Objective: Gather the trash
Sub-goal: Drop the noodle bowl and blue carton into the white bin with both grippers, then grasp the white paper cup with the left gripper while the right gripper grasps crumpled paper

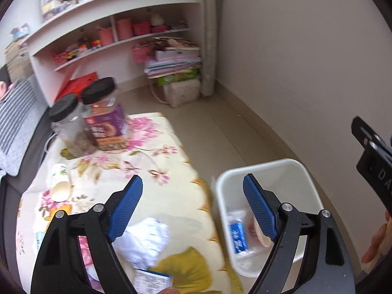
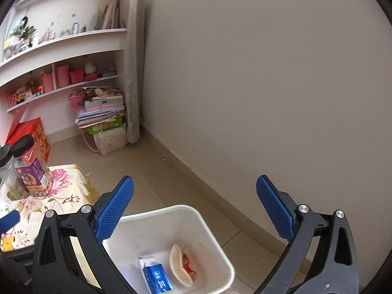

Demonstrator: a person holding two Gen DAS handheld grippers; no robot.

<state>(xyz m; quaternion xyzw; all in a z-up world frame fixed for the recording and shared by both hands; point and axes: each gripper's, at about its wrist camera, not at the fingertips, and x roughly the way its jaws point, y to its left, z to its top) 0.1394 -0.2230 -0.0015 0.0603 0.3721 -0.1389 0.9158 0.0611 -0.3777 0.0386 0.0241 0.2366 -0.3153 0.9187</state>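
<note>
A white trash bin [image 1: 289, 169] [image 2: 215, 235] stands on the floor beside a low table with a floral cloth [image 1: 161, 161]. Inside the bin lie a blue carton [image 1: 238, 238] [image 2: 156, 278] and a paper cup with red print [image 2: 181, 265]. My left gripper [image 1: 193, 188] is open and empty, its fingers spread across the table edge and the bin. My right gripper [image 2: 196, 188] is open and empty above the bin. On the table lie crumpled white paper [image 1: 144, 237], a tipped paper cup [image 1: 60, 183] and a printed carton [image 1: 153, 281].
Two black-lidded jars [image 1: 98, 117] [image 2: 27, 166] stand at the table's far end. A striped cushion [image 1: 17, 122] lies left. Shelves [image 1: 110, 44], a red box [image 2: 36, 134] and a stack of books [image 1: 176, 61] line the back wall. The plain wall [image 2: 269, 85] runs close on the right.
</note>
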